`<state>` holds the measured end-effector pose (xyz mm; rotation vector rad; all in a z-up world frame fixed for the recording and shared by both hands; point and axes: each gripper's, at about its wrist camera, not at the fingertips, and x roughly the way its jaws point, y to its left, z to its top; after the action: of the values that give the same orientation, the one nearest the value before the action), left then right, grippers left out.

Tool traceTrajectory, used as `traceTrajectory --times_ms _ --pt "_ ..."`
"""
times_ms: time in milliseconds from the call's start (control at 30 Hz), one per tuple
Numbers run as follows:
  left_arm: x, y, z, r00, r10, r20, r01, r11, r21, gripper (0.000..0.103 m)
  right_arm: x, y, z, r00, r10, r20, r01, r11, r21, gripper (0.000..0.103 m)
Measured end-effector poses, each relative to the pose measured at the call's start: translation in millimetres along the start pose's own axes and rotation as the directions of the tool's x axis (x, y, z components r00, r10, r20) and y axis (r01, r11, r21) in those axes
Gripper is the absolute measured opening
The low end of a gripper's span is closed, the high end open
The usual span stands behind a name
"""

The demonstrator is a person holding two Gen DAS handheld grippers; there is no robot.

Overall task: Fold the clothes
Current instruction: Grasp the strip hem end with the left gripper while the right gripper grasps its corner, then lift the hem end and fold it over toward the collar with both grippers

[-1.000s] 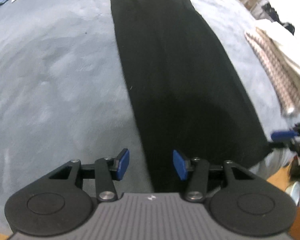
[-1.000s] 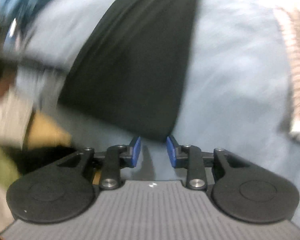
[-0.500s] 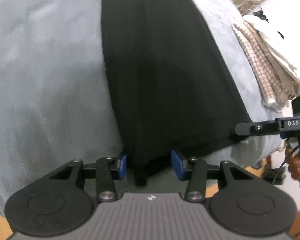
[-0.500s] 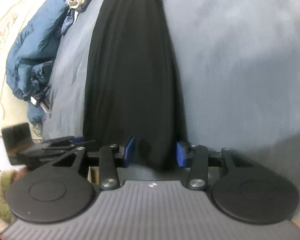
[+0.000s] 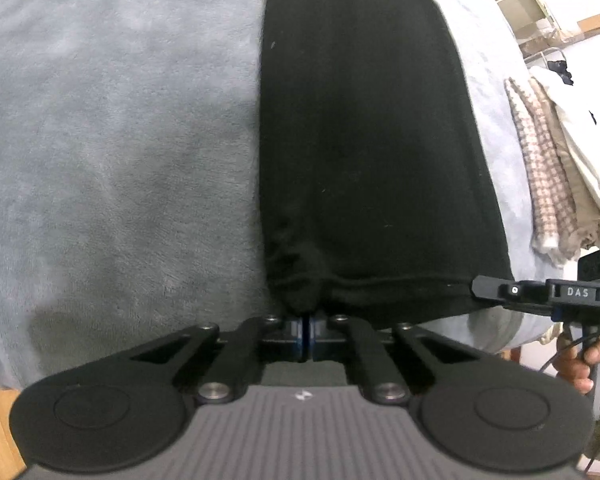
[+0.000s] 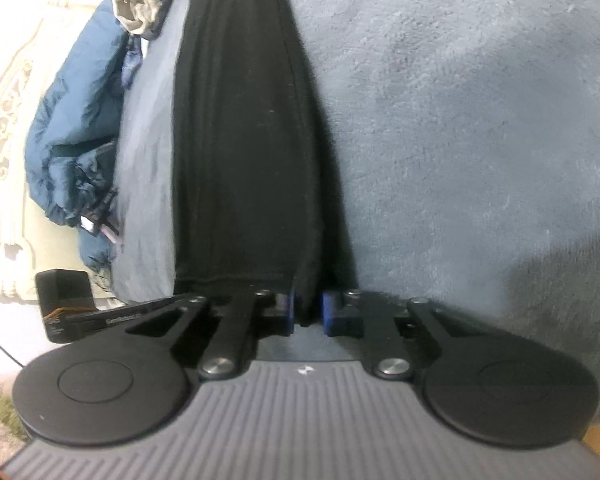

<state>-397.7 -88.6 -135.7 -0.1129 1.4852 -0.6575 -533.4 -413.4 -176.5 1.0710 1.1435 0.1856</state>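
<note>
1. Left wrist view: the left gripper is pinched right down on the near-left corner of the black garment, with the cloth bunched up just above the blue pads. The garment is a long narrow strip lying flat on the grey blanket, and its long axis runs straight away from the claw toward the far side of the bed. Its near hem runs crosswise, off to the right, where the right gripper sits at the other near corner. A hand holds that tool, and a checked cloth lies further right, clear of the garment.

2. Right wrist view: same deal mirrored. The right gripper is clenched on the near-right corner of the garment, a fold of black cloth wedged between the pads. The strip again stretches dead ahead, with the blanket on its right. The left gripper shows at the left end of the hem. A blue jacket hangs off the bed's left edge.

3. My read: each claw has its own near corner, level with the other, so neither is nearer. Any fold from here would go lengthwise, carrying the near hem toward the far end.
</note>
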Motion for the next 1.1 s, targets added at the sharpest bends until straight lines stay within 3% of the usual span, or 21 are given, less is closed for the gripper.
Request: traceTrajectory --times_ms 167,333,467,700,900,1100 --pt "-44 -13 12 0.996 -0.054 0.065 0.051 0.997 0.051 0.003 -24 15 0 0.995 0.088 0.054 -0.088 0.996 -0.003 0.008" --pt "-68 -13 52 0.980 -0.092 0.175 0.081 0.994 0.066 0.003 -41 33 24 0.974 0.167 0.152 -0.167 0.986 -0.011 0.008" --pt "-67 -11 100 0.958 -0.122 0.261 0.110 0.992 0.061 0.003 -38 38 65 0.955 0.187 0.229 -0.190 0.982 -0.008 0.008" --pt "-30 1 194 0.918 -0.163 0.362 0.147 0.987 0.071 0.003 -9 56 153 0.931 0.154 0.332 -0.145 0.988 -0.051 0.008" --pt "-27 6 279 0.879 -0.203 0.431 0.170 0.979 0.115 0.003 15 81 218 0.887 0.164 0.432 -0.129 0.986 -0.107 0.008" --pt "-13 9 337 0.865 -0.198 0.462 0.153 0.979 0.133 0.003 29 89 287 0.849 0.186 0.494 -0.131 0.981 -0.145 0.008"
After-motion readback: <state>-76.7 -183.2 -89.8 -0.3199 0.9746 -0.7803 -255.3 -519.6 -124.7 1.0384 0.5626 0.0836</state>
